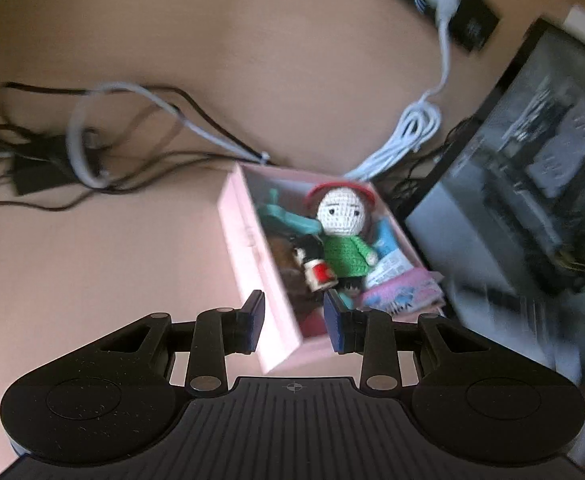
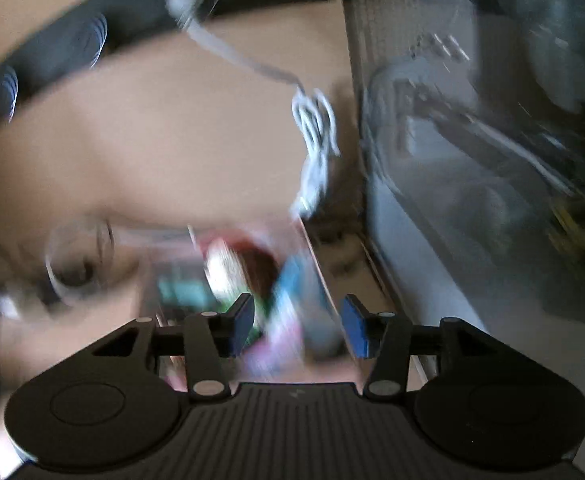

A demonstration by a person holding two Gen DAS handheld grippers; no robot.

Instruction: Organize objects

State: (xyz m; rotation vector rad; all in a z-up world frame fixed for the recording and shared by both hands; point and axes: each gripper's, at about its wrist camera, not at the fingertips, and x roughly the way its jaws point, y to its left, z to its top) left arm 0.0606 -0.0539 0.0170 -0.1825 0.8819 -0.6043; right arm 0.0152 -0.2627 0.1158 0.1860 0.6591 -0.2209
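Observation:
A pink box [image 1: 248, 264] stands on the tan desk. It holds a crocheted doll [image 1: 342, 232] with a red hat and green top, a teal toy [image 1: 288, 216], a small red-and-white can [image 1: 318, 274], a blue item and a pink packet [image 1: 402, 294]. My left gripper [image 1: 294, 322] is open, its fingers straddling the box's near left wall. In the blurred right wrist view the same box [image 2: 316, 258] and its contents lie just ahead of my open, empty right gripper [image 2: 297, 326].
A tangle of black and white cables [image 1: 92, 148] lies on the desk at the left. A white coiled cable [image 1: 412, 132] runs to a black power strip [image 1: 468, 12]. A glass-sided computer case [image 1: 532, 184] stands right of the box.

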